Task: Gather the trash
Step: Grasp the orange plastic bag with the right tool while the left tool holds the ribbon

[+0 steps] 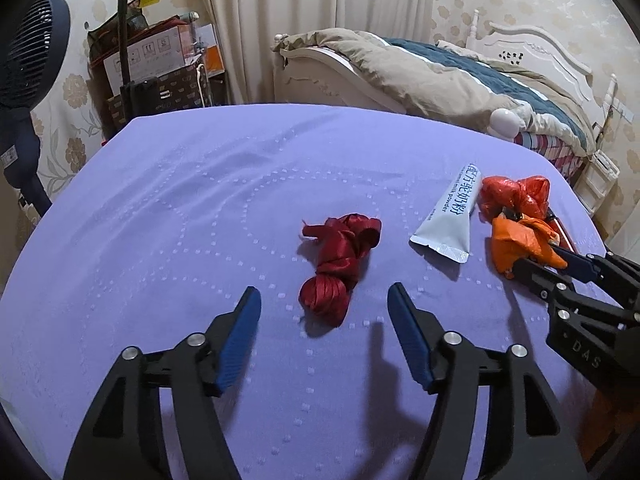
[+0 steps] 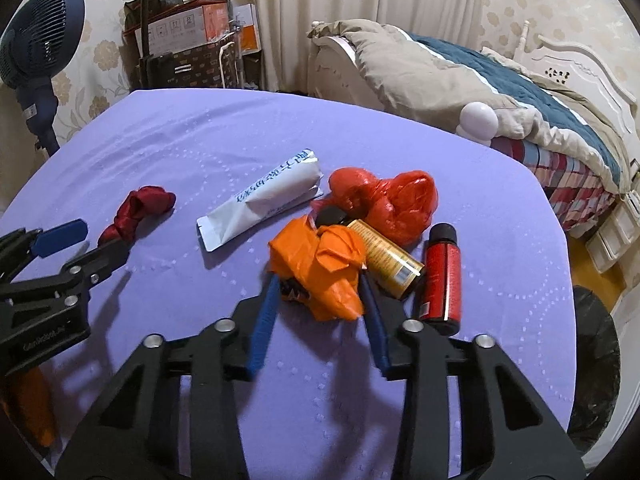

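Note:
On the purple tablecloth [image 1: 180,220] lies a knotted dark red ribbon bundle [image 1: 340,264]. My left gripper [image 1: 323,290] is open, its blue fingertips on either side of the bundle's near end without touching it. Right of it lie a white and blue milk powder sachet [image 1: 446,216], a crumpled red plastic bag [image 2: 392,200], a yellow bottle [image 2: 388,256] and a red bottle [image 2: 440,276]. My right gripper [image 2: 320,280] is shut on a crumpled orange plastic bag [image 2: 324,264], its pads pressing the wad's two sides on the cloth.
A bed [image 1: 480,80] with rumpled bedding stands behind the table on the right. At the far left are a dark fan [image 2: 40,40] and stacked boxes [image 2: 192,40]. A black bin [image 2: 596,360] sits low beyond the table's right edge.

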A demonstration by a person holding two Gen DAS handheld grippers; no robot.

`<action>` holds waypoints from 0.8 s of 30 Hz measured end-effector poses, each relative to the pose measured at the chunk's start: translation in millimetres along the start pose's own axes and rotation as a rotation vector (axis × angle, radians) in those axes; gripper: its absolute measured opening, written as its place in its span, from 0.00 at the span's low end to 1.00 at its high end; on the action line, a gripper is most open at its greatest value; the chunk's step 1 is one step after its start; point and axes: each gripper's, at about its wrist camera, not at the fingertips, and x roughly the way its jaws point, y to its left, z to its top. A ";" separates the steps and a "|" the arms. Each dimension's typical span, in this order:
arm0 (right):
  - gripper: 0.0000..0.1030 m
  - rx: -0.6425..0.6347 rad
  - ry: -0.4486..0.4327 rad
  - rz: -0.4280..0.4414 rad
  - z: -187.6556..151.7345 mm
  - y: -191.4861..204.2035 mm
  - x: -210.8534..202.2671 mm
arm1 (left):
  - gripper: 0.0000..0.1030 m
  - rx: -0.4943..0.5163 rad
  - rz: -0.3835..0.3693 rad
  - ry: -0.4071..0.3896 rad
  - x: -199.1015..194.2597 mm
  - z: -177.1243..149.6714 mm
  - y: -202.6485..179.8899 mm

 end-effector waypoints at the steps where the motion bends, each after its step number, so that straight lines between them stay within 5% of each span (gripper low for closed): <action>1: 0.28 -0.001 0.002 0.001 -0.5 0.3 -0.5 | 0.63 0.001 -0.001 0.008 2.5 1.5 -0.2; 5: 0.26 0.003 0.005 0.014 -3.0 -1.4 -2.5 | 0.63 0.021 -0.010 0.023 9.8 7.3 -3.1; 7: 0.26 0.006 0.006 0.020 -4.6 -2.7 -4.7 | 0.44 0.036 -0.026 0.039 15.2 9.2 -5.0; 11: 0.26 0.006 0.009 0.032 -10.9 -3.5 -11.6 | 0.28 0.077 -0.009 0.029 15.8 7.0 -11.4; 18: 0.26 0.026 0.016 0.051 -22.1 -6.1 -23.9 | 0.21 0.072 -0.014 0.014 9.3 3.2 -9.6; 24: 0.55 0.027 0.003 0.039 -18.4 -7.8 -22.6 | 0.20 0.066 -0.011 0.008 2.5 -2.8 -8.4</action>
